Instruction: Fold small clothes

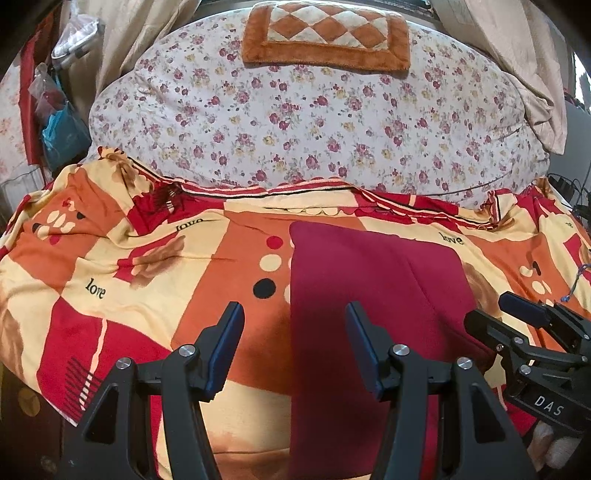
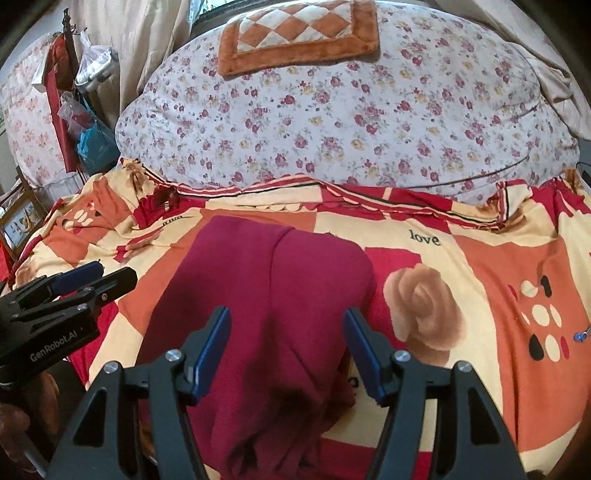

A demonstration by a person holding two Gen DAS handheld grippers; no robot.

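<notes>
A home bedroom: a bed (image 1: 110, 266) spread with a red, orange and cream "love" sheet lies ahead of the jaws, a floral quilt (image 1: 295, 122) and diamond-patterned cushion (image 1: 325, 33) beyond, curtains (image 2: 147, 40) and hanging bags (image 2: 92, 136) far left.

Maroon garment (image 1: 373, 314): near end cut off by bottom edge in both views, partly hidden behind tool fingers (image 2: 212, 343). Right tool (image 1: 517, 314) runs off right edge in left wrist view, grip state unclear. Bags (image 2: 88, 136) at far left too small/blurred to tell contents.
</notes>
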